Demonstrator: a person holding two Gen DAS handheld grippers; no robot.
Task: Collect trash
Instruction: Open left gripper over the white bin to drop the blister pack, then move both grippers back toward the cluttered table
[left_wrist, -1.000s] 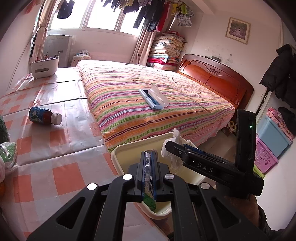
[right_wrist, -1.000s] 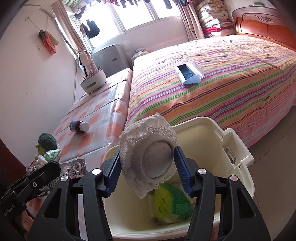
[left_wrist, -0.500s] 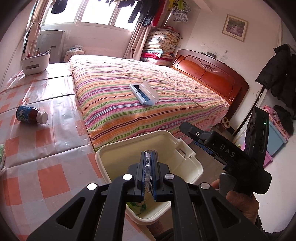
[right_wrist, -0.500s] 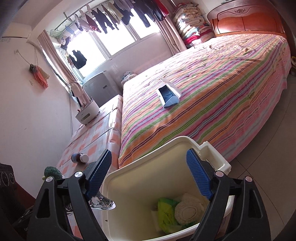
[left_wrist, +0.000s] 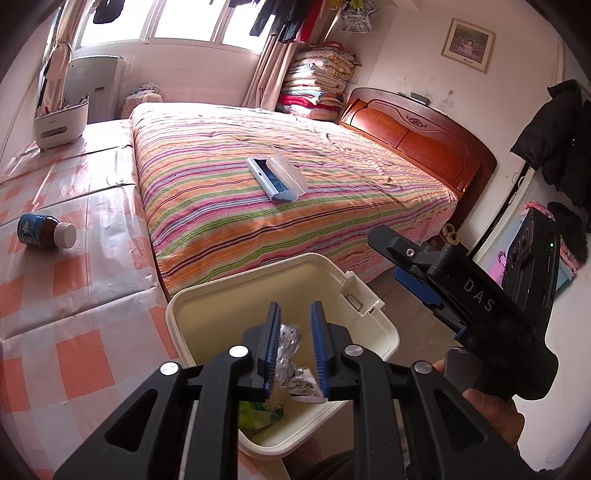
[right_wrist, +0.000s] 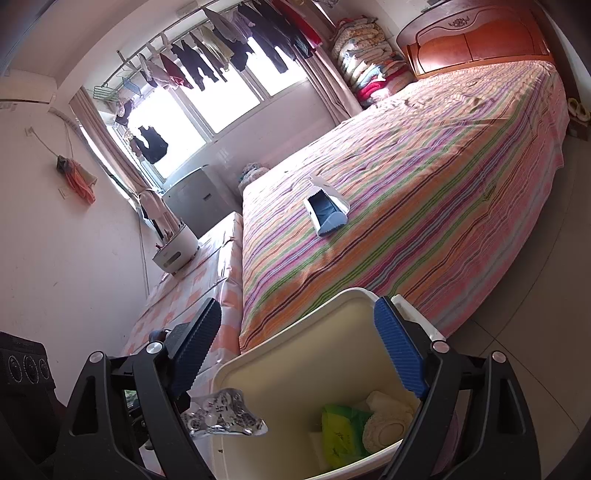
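Observation:
A cream plastic bin (left_wrist: 207, 317) stands at the corner of the bed; it also shows in the right wrist view (right_wrist: 280, 376). My left gripper (left_wrist: 295, 350) is open over the bin's near rim, with a silver blister pack (left_wrist: 291, 365) loose between its pads, leaning on the left pad. The same pack (right_wrist: 225, 410) shows at the bin's left rim in the right wrist view. My right gripper (right_wrist: 299, 354) is wide open and empty above the bin. A green wrapper (right_wrist: 340, 432) and a white lace hat (right_wrist: 388, 424) lie inside the bin.
A brown medicine bottle (left_wrist: 46, 230) lies on the orange-checked tabletop (left_wrist: 74, 295) to the left. A striped bed (left_wrist: 277, 192) carries a blue and white case (left_wrist: 277, 179). A white holder (left_wrist: 61, 122) stands at the table's far end. Tiled floor lies to the right.
My left gripper has opened from shut on the blister pack. My right gripper dropped the lace hat into the bin and has drawn back to the right.

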